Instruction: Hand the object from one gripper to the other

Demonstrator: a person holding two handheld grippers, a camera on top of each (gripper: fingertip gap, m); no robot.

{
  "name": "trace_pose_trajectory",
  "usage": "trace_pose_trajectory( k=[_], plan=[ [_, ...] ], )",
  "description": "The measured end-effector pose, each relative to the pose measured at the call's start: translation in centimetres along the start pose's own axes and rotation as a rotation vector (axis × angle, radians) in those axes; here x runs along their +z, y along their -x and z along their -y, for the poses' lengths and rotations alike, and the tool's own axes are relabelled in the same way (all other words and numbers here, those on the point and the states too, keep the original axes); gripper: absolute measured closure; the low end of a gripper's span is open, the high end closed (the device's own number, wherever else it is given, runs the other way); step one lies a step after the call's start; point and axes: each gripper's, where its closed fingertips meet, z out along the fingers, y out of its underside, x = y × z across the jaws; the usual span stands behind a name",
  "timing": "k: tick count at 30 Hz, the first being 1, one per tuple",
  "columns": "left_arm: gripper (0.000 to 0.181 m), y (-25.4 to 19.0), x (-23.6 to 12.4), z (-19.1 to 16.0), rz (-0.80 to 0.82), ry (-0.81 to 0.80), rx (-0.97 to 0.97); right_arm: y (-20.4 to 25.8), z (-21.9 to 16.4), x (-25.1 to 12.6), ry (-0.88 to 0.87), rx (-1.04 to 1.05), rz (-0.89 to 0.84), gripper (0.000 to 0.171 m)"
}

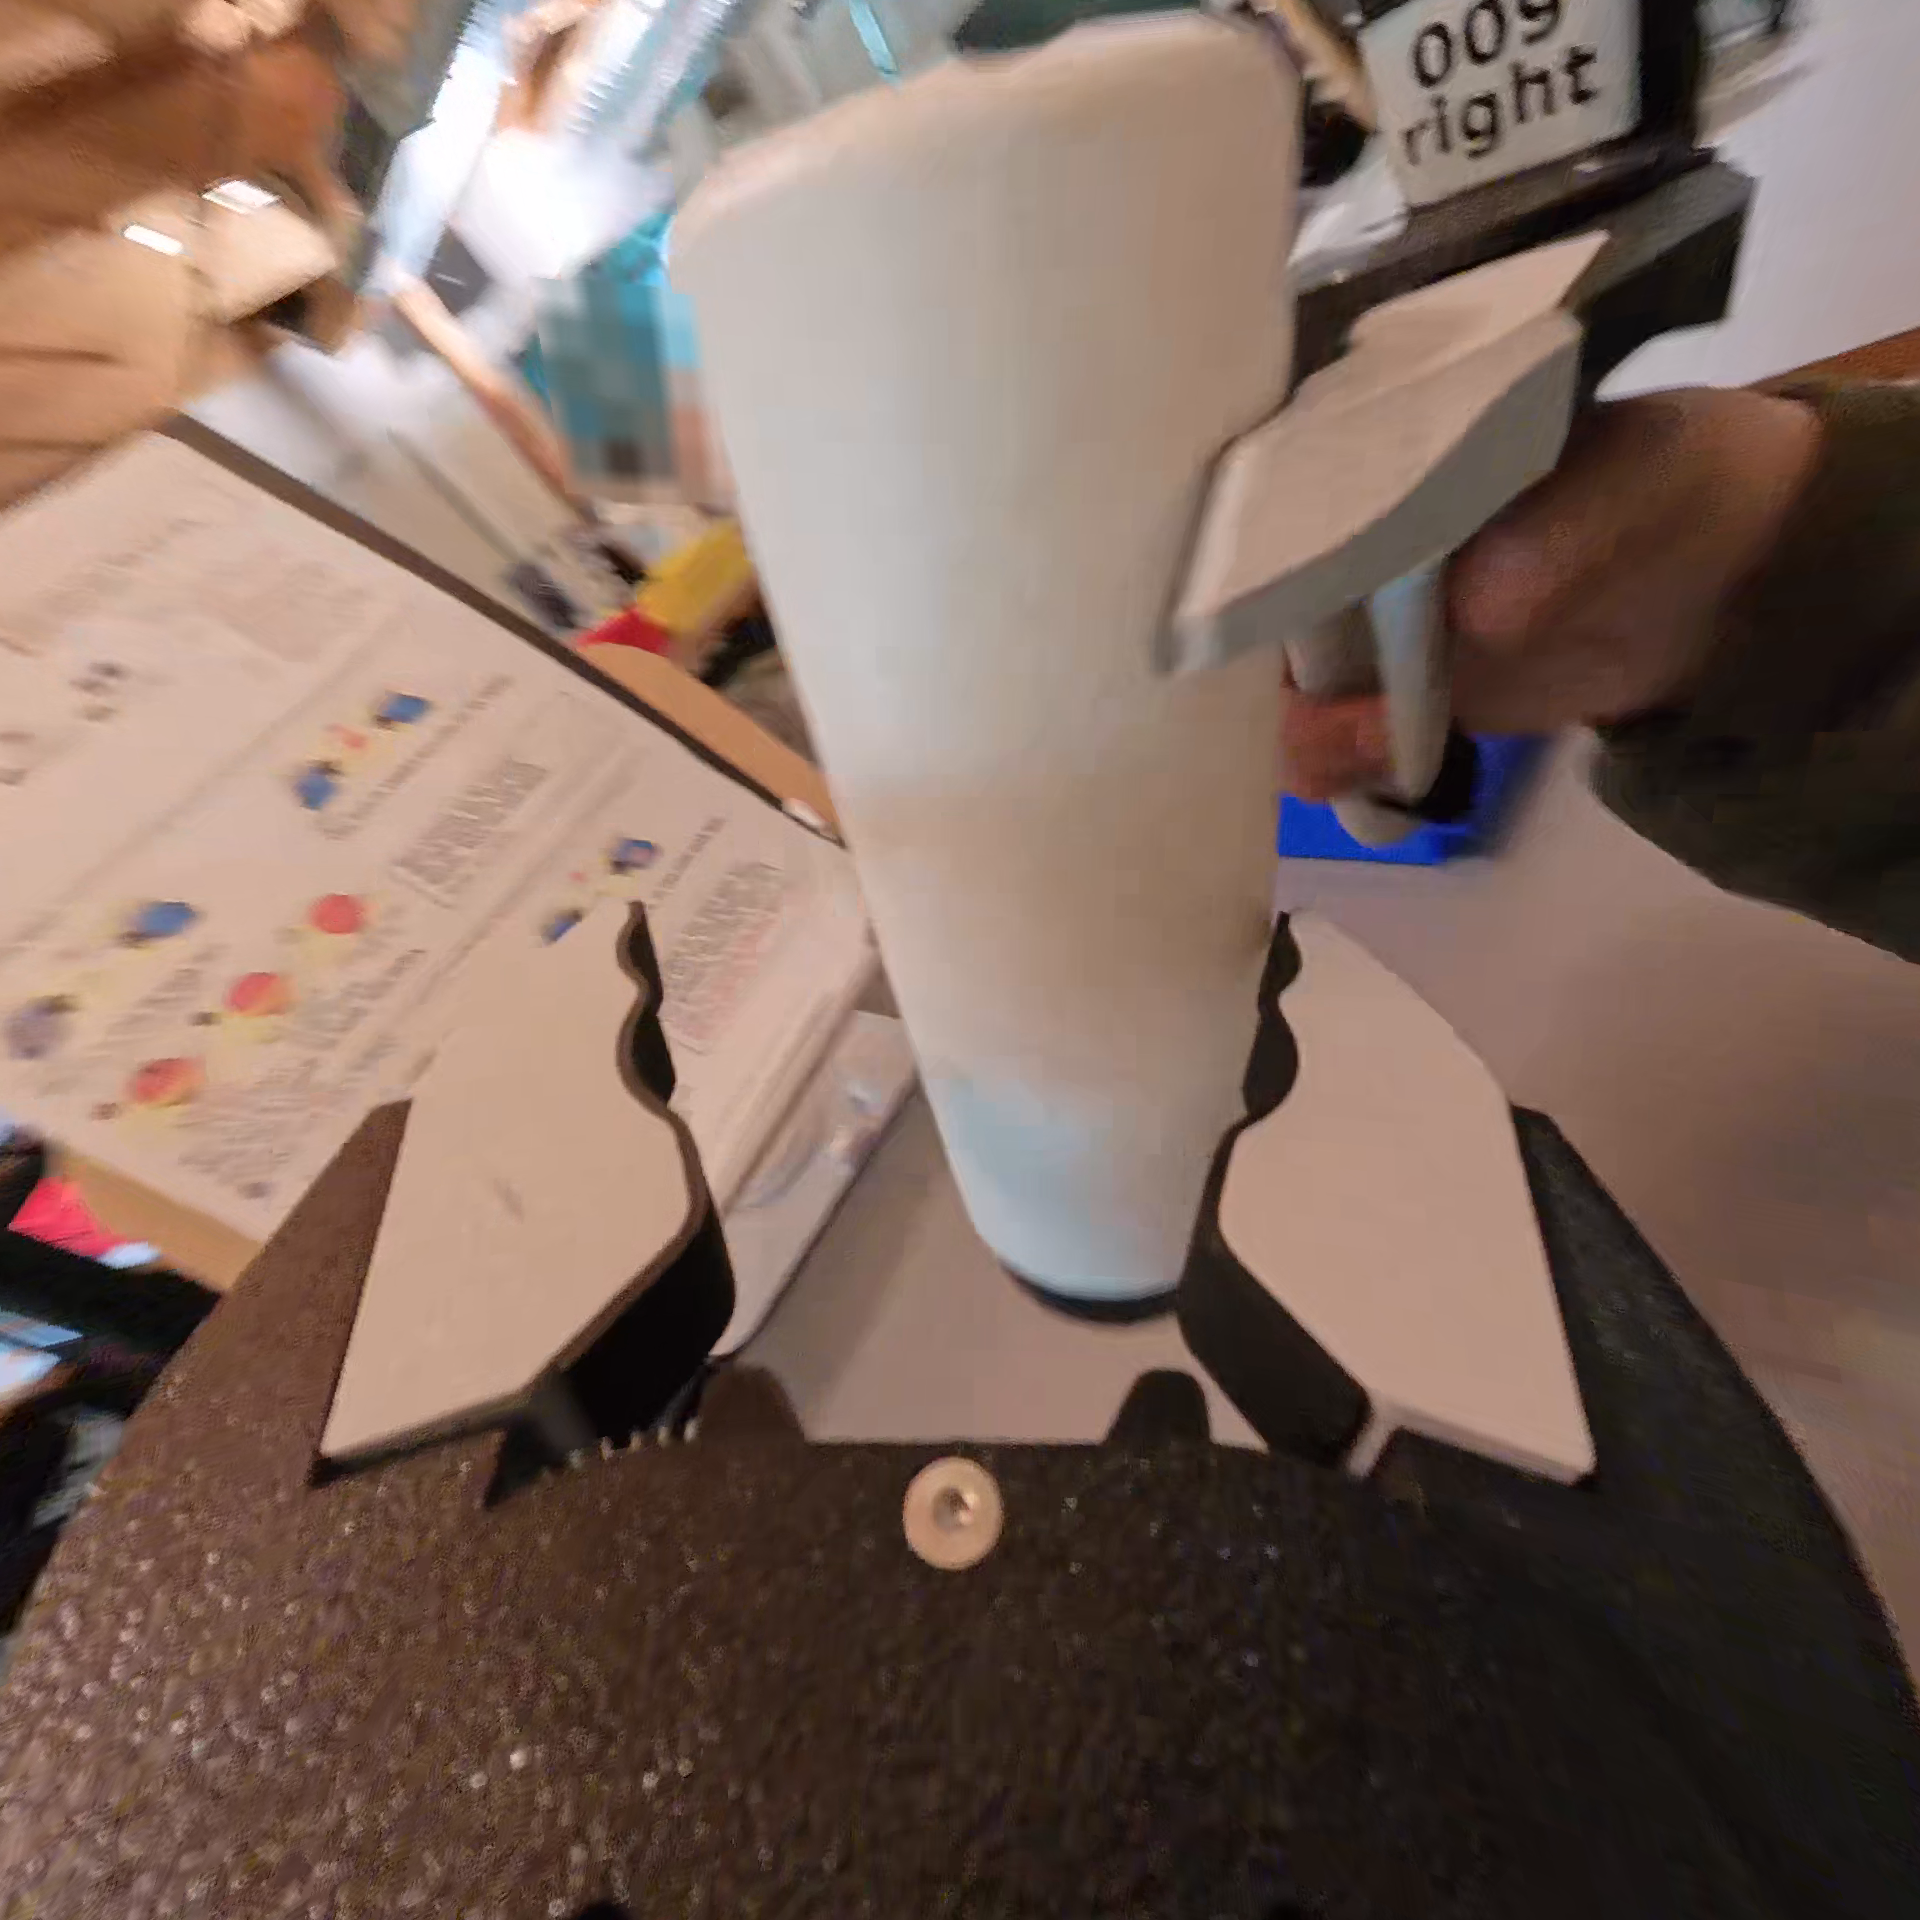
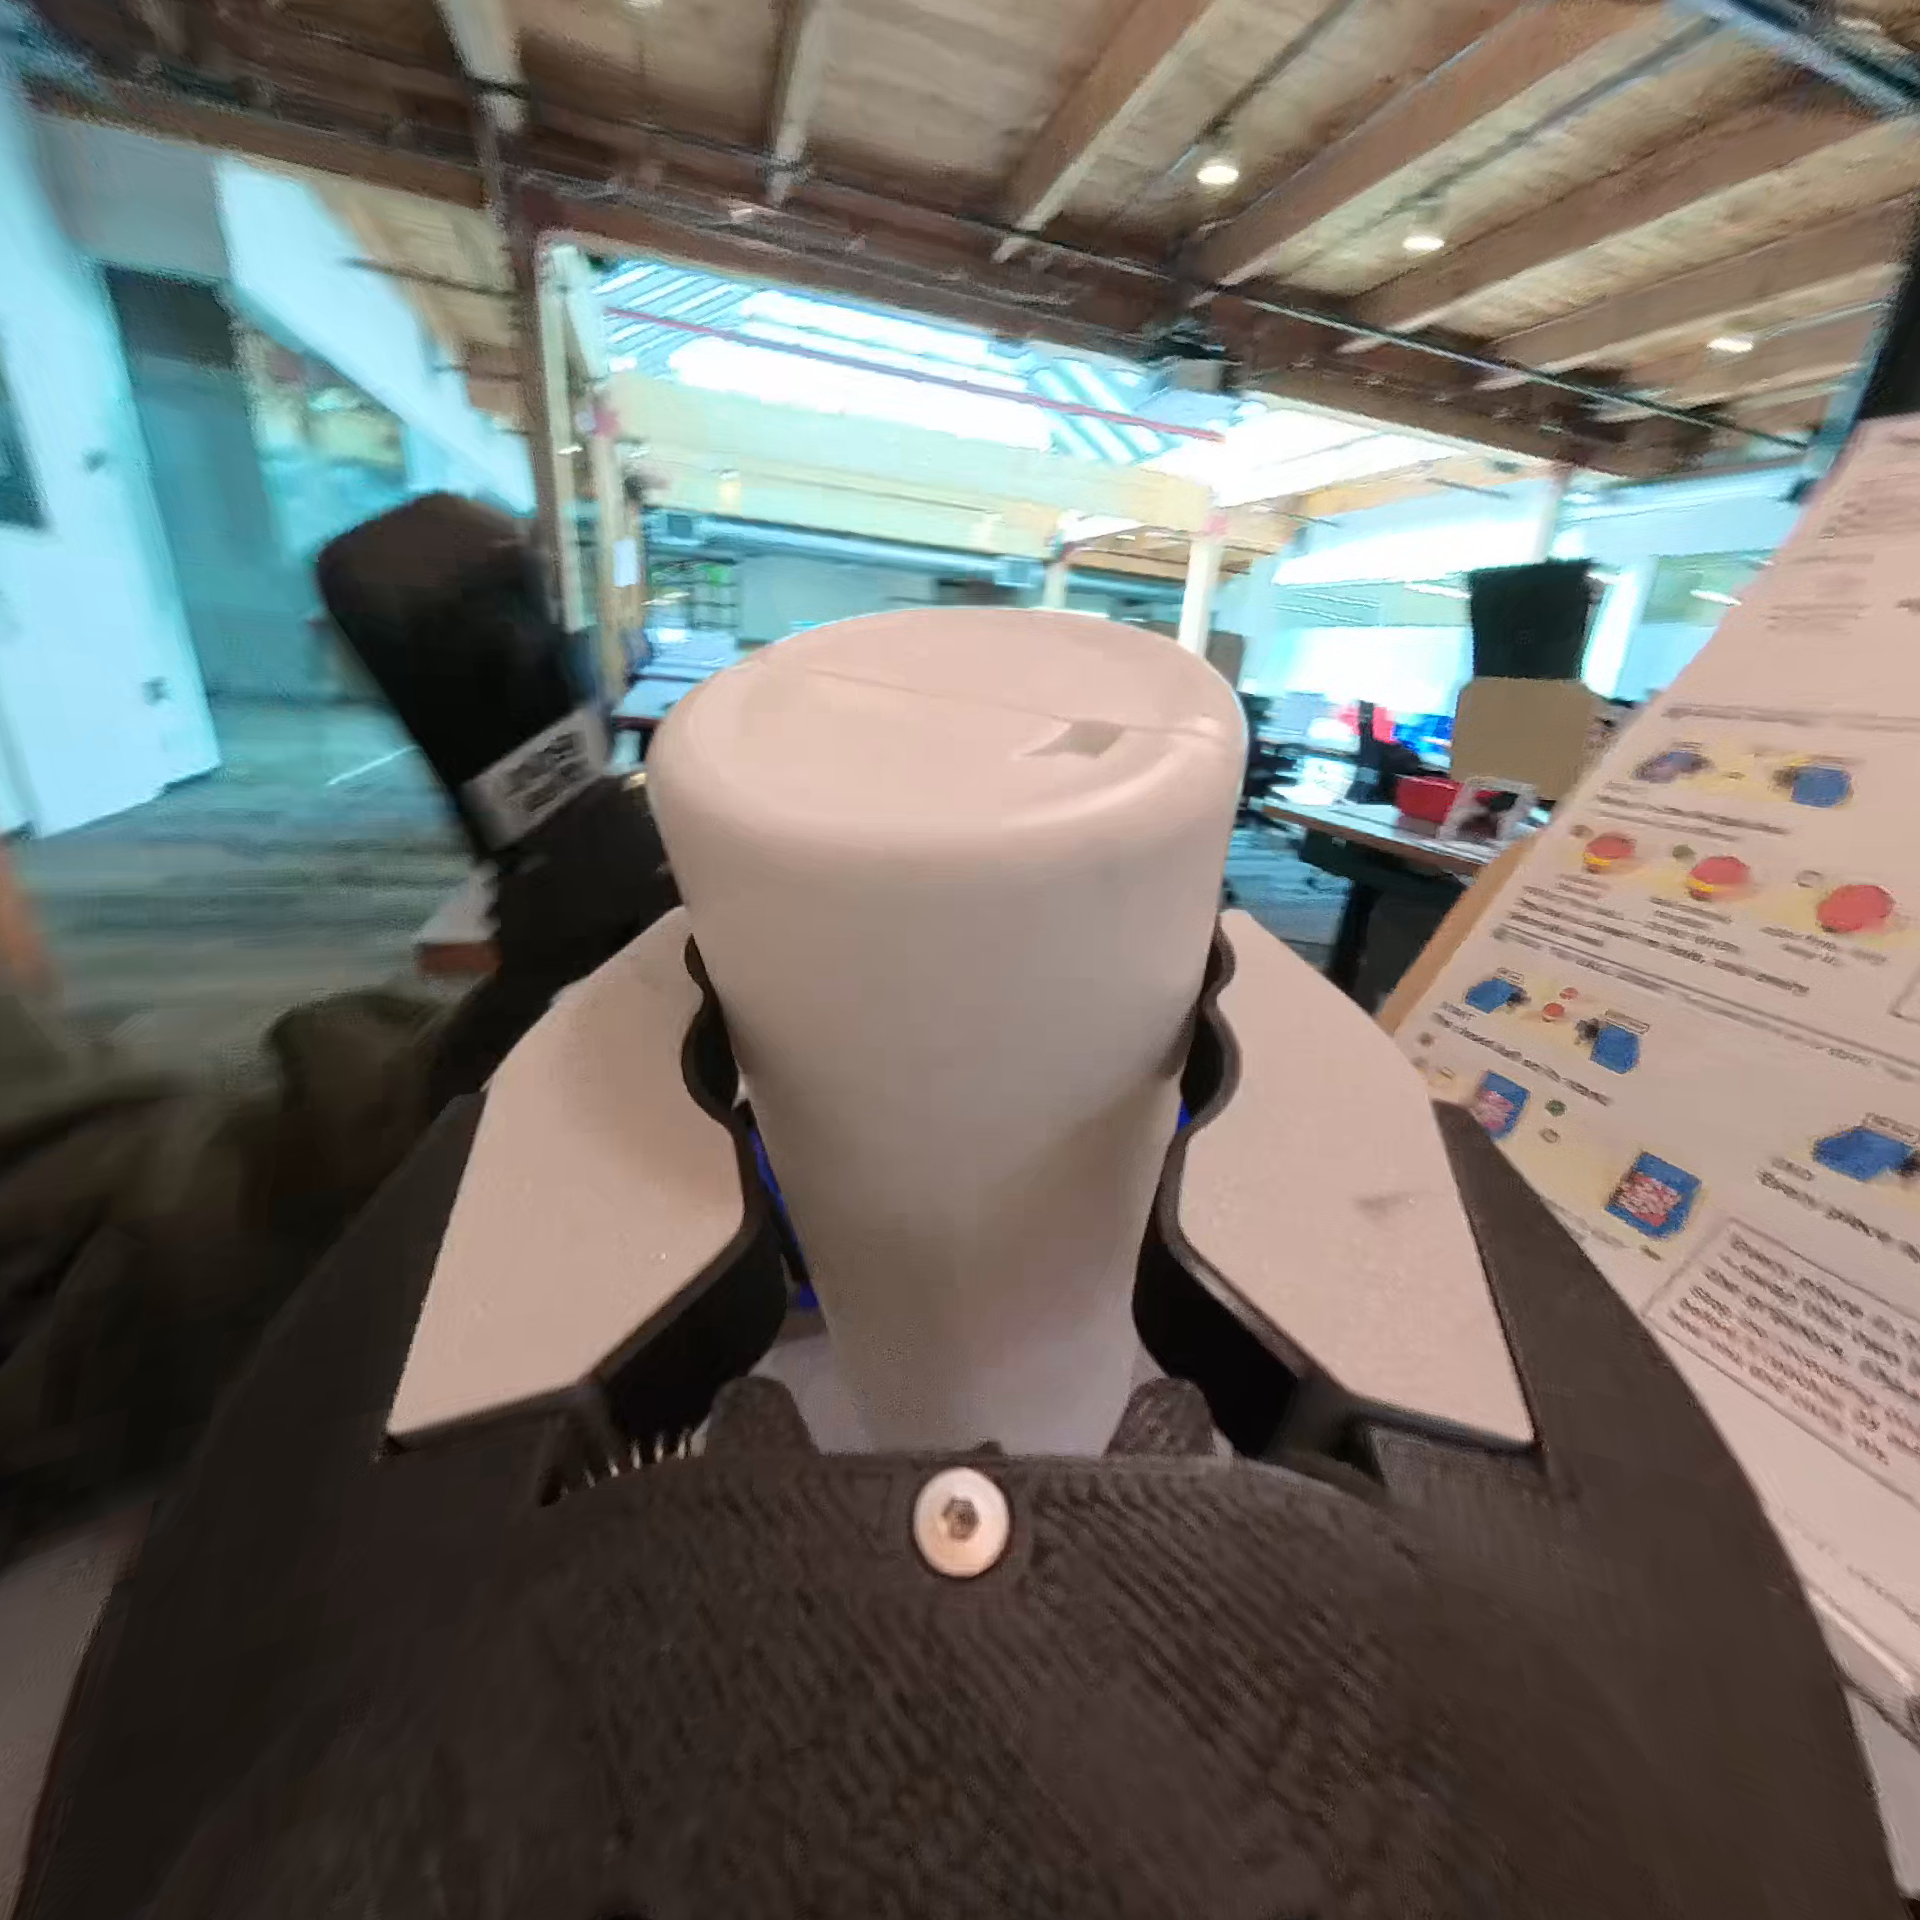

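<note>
Although its finish looks smooth and matte, the white tumbler [image 2: 940, 997] tapers from a wide top to a narrow base, so I judge it rigid, light if empty, and prone to slide toward its thin end under a loose squeeze. It is held up in the air, with the right gripper [image 2: 951, 1049] clamped on its upper body, both fingers [image 2: 592, 1174] pressed against its sides. In the left wrist view the left gripper [image 1: 961, 1049] stands spread around the narrow base: its right-hand finger looks to touch the wall, while the other finger [image 1: 540, 1174] stands clear, so it has no grip yet. A hold low on the body, well below the right gripper's fingers [image 1: 1382, 468], seems the safest place.

Count: one tumbler, two grippers, one hand [image 1: 1621, 561] in sight, one printed instruction sheet [image 1: 260, 831] on a board behind, one blue box [image 1: 1351, 831].
</note>
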Motion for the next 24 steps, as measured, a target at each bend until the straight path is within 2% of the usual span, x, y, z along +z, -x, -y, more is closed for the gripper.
trace_pose_trajectory(
  k=[4, 8, 9, 10, 12, 15, 18, 20, 21, 23, 24],
  plan=[
    [0.071, -2.6, -1.6, -1.4, -0.301, -0.016, -0.091, 3.0, 1.1, -1.5, -0.035, 0.001, 0.205, 0.085],
    [0.076, -6.5, -2.4, 0.2, -0.583, -0.146, -0.174, 4.8, 1.4, -0.7, -0.113, 0.061, 0.339, 0.084],
    [0.076, -7.2, -2.3, 0.2, -0.628, -0.161, -0.190, 5.3, 1.4, -0.4, -0.126, 0.087, 0.373, 0.084],
    [0.084, -7.4, -2.0, -0.1, -0.639, -0.153, -0.195, 5.5, 1.4, -0.2, -0.133, 0.110, 0.395, 0.085],
    [0.087, -7.2, -1.3, -0.7, -0.627, -0.133, -0.191, 5.1, 1.2, 0.3, -0.134, 0.107, 0.365, 0.085],
    [0.095, -5.7, 0.0, -2.1, -0.502, -0.051, -0.148, 3.6, 0.7, 0.6, -0.127, 0.049, 0.243, 0.085],
    [0.095, -2.2, 1.6, -2.5, -0.251, -0.003, -0.213, -0.1, 0.1, 0.9, -0.094, -0.006, -0.043, 0.086],
    [0.095, 1.0, 2.2, -3.1, -0.019, 0.018, -0.282, -1.9, -1.6, 1.7, 0.027, 0.033, -0.179, 0.062],
    [0.095, 2.3, 2.2, -3.3, 0.087, 0.028, -0.282, -1.9, -2.0, 2.3, 0.053, 0.054, -0.197, 0.060],
    [0.095, 3.2, 2.0, -3.5, 0.206, 0.062, -0.172, -2.2, -2.1, 3.2, 0.035, 0.071, -0.269, 0.074],
    [0.095, 3.2, 2.0, -3.2, 0.240, 0.071, -0.100, -2.4, -1.8, 3.5, 0.010, 0.064, -0.316, 0.071]
  ],
)
